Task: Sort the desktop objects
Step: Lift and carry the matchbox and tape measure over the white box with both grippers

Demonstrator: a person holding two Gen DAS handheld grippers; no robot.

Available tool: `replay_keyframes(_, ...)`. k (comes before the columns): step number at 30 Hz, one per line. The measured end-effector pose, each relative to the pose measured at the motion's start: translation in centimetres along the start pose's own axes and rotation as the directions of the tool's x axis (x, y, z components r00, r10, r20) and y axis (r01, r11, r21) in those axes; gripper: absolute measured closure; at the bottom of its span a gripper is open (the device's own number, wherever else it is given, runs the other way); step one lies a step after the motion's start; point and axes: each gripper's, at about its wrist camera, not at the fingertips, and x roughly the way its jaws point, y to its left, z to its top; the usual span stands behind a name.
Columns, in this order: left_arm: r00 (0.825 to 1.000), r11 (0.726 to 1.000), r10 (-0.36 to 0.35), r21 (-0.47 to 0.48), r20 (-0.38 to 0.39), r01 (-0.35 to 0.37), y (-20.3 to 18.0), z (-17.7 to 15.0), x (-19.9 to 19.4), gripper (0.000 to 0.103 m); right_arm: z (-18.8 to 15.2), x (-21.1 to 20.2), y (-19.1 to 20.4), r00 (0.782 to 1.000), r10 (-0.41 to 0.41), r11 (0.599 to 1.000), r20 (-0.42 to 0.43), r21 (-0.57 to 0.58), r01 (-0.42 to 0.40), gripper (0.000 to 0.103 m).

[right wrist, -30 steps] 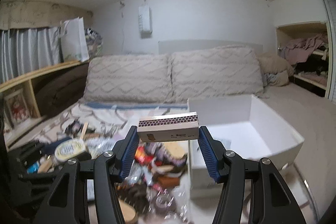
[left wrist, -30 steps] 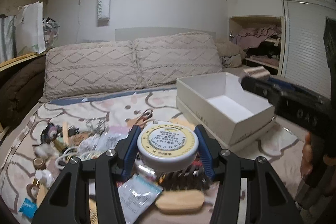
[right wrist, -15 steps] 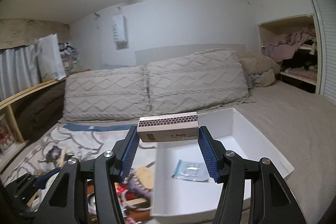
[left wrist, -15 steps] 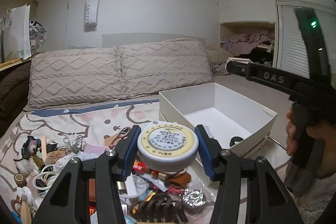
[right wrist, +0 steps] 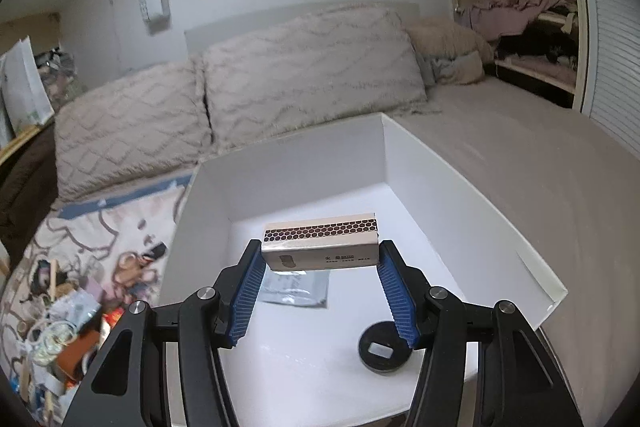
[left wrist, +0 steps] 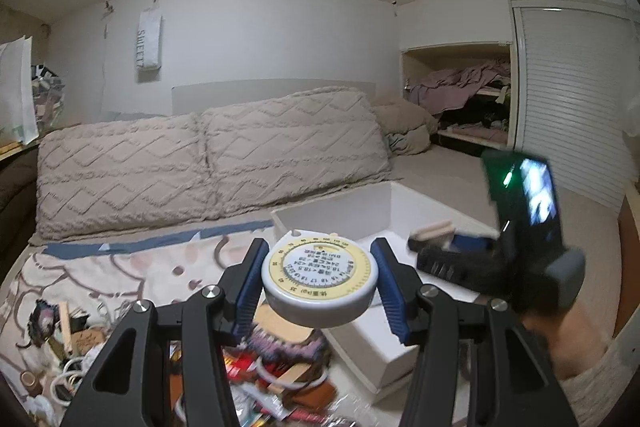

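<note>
The right gripper [right wrist: 320,259] grasps a matchbox [right wrist: 321,242] by its two short ends, the blue pads pressed against them, the honeycomb striking strip facing up. Beyond and below those fingers lies the open white box [right wrist: 472,187] on the bed; on its floor a clear packet [right wrist: 296,287] sits just under the matchbox, and a black round lid [right wrist: 382,351] lies beside the right-hand finger. The left gripper [left wrist: 318,277] is clenched on a round tape measure [left wrist: 319,279], its yellow dial upward, a pad on either side. Ahead of these fingers and to their right stands the same box [left wrist: 332,211], with the right gripper [left wrist: 444,247] reaching over it, blurred. Below the left fingers and off to their left spreads a clutter [left wrist: 276,367] of small objects on the patterned sheet [left wrist: 120,267].
</note>
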Motion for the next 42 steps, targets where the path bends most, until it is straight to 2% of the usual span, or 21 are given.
replay_keyframes(7,0.996,0.996,-0.087,-0.01,-0.017,0.087,-2.1,3.3,3.4,0.051,-0.2,1.0,-1.3,0.998,-0.016,1.0,-0.068,-0.022,0.015,0.045)
replay_keyframes(12,0.988,0.992,-0.122,-0.039,-0.093,0.118,-3.0,4.3,6.7,0.051,-0.6,1.5,-2.1,0.992,-0.071,0.997,-0.109,-0.048,0.066,0.045)
replay_keyframes(18,0.977,0.994,-0.1,-0.064,-0.186,0.09,-3.6,4.0,11.1,0.051,-0.9,1.5,-2.7,0.989,-0.072,0.996,-0.126,-0.052,0.066,0.045)
replay_keyframes(23,0.955,0.996,-0.082,-0.052,-0.286,0.07,-4.3,2.7,14.5,0.051,-0.9,1.4,-2.4,0.988,-0.079,0.995,-0.13,-0.077,0.069,0.045)
replay_keyframes(30,0.936,0.999,-0.026,0.018,-0.352,0.035,-4.8,0.8,17.0,0.051,-1.3,1.4,-1.9,0.984,-0.103,0.988,-0.148,-0.133,0.084,0.045)
replay_keyframes(42,0.911,0.996,-0.049,0.044,-0.409,0.074,-5.5,-0.6,18.6,0.051,-1.6,1.7,-1.6,0.979,-0.134,0.979,-0.155,-0.172,0.107,0.045)
